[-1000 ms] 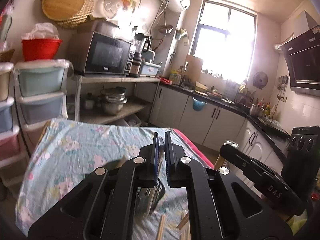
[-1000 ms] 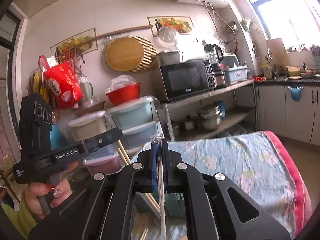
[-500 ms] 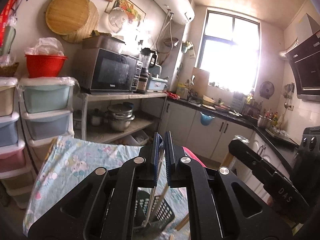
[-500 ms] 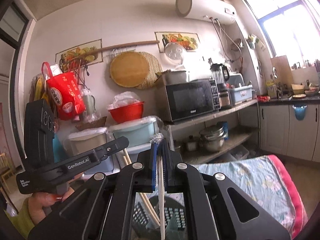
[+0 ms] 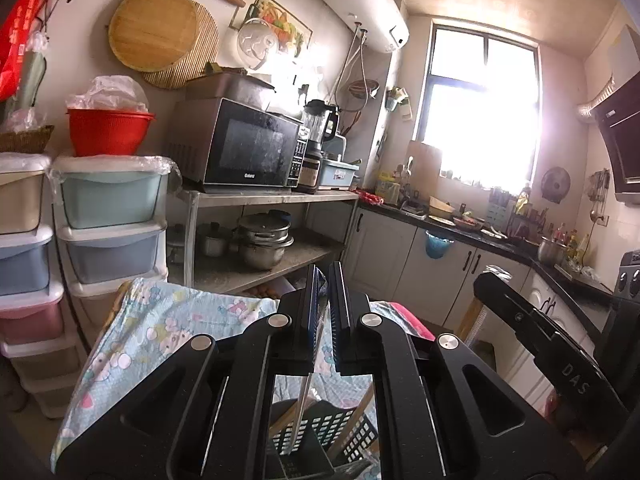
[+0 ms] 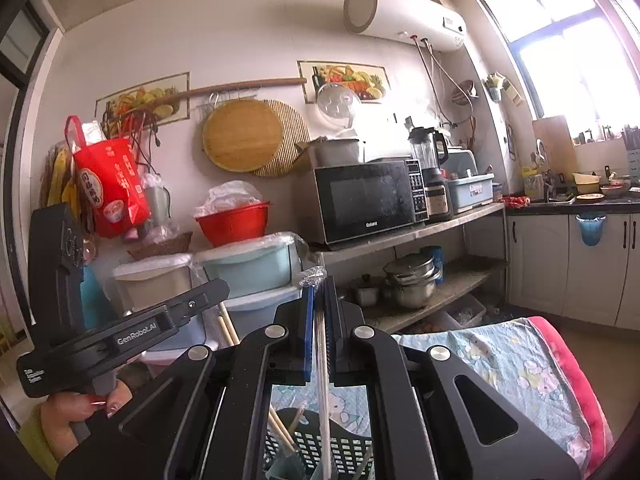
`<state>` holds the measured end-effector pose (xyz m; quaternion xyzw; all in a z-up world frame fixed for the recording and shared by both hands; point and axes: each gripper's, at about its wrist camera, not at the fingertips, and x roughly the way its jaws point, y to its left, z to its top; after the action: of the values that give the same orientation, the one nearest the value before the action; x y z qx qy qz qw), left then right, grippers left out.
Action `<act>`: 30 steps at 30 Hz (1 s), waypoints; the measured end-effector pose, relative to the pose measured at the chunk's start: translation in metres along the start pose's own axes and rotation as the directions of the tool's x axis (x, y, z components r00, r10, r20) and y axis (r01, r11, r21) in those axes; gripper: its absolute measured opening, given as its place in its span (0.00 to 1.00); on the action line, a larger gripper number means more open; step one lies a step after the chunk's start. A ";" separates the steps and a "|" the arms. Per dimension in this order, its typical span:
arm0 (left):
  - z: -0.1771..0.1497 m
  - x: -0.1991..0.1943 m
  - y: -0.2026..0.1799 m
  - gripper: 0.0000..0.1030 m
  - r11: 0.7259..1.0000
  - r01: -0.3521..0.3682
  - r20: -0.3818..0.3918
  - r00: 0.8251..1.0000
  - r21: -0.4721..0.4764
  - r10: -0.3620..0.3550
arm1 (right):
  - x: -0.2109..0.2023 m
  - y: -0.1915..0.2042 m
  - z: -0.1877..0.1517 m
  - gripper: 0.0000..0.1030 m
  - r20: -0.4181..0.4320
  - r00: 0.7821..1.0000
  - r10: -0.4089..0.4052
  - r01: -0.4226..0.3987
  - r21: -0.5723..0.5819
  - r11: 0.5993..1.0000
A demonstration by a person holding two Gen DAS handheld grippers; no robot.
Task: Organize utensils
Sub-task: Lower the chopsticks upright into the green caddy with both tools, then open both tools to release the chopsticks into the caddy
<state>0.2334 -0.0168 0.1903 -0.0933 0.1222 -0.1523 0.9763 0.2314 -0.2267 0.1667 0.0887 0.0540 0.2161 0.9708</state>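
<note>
Grippers upright: left gripper and right gripper pinch utensils over basket.

A microwave sits beside a red bowl atop stacked drawers.

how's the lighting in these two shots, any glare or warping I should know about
Left wrist view: the window is blown out, washing haze over the counter. Right wrist view: more evenly lit, glare only at the window. Both: fisheye bends walls, dark corners.
</note>
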 end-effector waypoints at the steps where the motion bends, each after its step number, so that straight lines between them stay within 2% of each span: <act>1: -0.001 0.002 0.000 0.03 1.000 0.001 -0.004 1.000 0.000 -0.001 | 0.002 0.000 -0.001 0.05 -0.004 1.000 -0.003 0.003 -0.001 1.000; 9: -0.012 0.012 0.011 0.03 1.000 0.011 -0.035 0.999 -0.019 -0.012 | 0.025 -0.005 -0.019 0.05 -0.078 0.996 -0.032 0.032 0.007 0.999; 18: -0.033 0.019 0.015 0.03 1.000 0.011 -0.090 0.996 -0.030 -0.013 | 0.031 -0.010 -0.040 0.06 -0.146 0.985 -0.089 0.092 0.011 0.996; 20: -0.039 0.021 0.016 0.03 0.999 0.008 -0.115 0.993 -0.036 -0.012 | 0.032 -0.013 -0.043 0.11 -0.172 0.981 -0.091 0.097 0.027 0.995; 22: -0.044 0.025 0.017 0.03 0.999 0.002 -0.137 0.991 -0.041 -0.008 | 0.032 -0.016 -0.047 0.28 -0.189 0.978 -0.090 0.098 0.035 0.995; 25: -0.051 0.026 0.016 0.03 0.999 -0.008 -0.164 0.986 -0.046 0.000 | 0.029 -0.016 -0.051 0.31 -0.206 0.973 -0.102 0.108 0.022 0.994; 26: -0.053 0.026 0.016 0.07 0.999 -0.012 -0.172 0.985 -0.047 0.003 | 0.027 -0.017 -0.052 0.33 -0.211 0.972 -0.107 0.113 0.014 0.994; 27: -0.056 0.027 0.016 0.11 0.999 -0.016 -0.185 0.983 -0.051 0.006 | 0.025 -0.017 -0.054 0.39 -0.214 0.970 -0.112 0.116 0.009 0.993; 28: -0.058 0.027 0.016 0.20 0.998 -0.022 -0.194 0.981 -0.055 0.011 | 0.022 -0.017 -0.056 0.46 -0.216 0.969 -0.117 0.122 0.009 0.993; 29: -0.060 0.027 0.016 0.26 0.998 -0.027 -0.200 0.980 -0.059 0.015 | 0.020 -0.017 -0.058 0.48 -0.218 0.969 -0.120 0.125 0.008 0.992; 30: -0.062 0.026 0.015 0.28 0.997 -0.033 -0.205 0.979 -0.063 0.020 | 0.018 -0.017 -0.060 0.50 -0.223 0.967 -0.120 0.124 0.005 0.992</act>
<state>0.2448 -0.0196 0.1224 -0.1077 0.2282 -0.1439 0.9569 0.2460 -0.2254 0.1033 0.0695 0.1694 0.1639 0.9693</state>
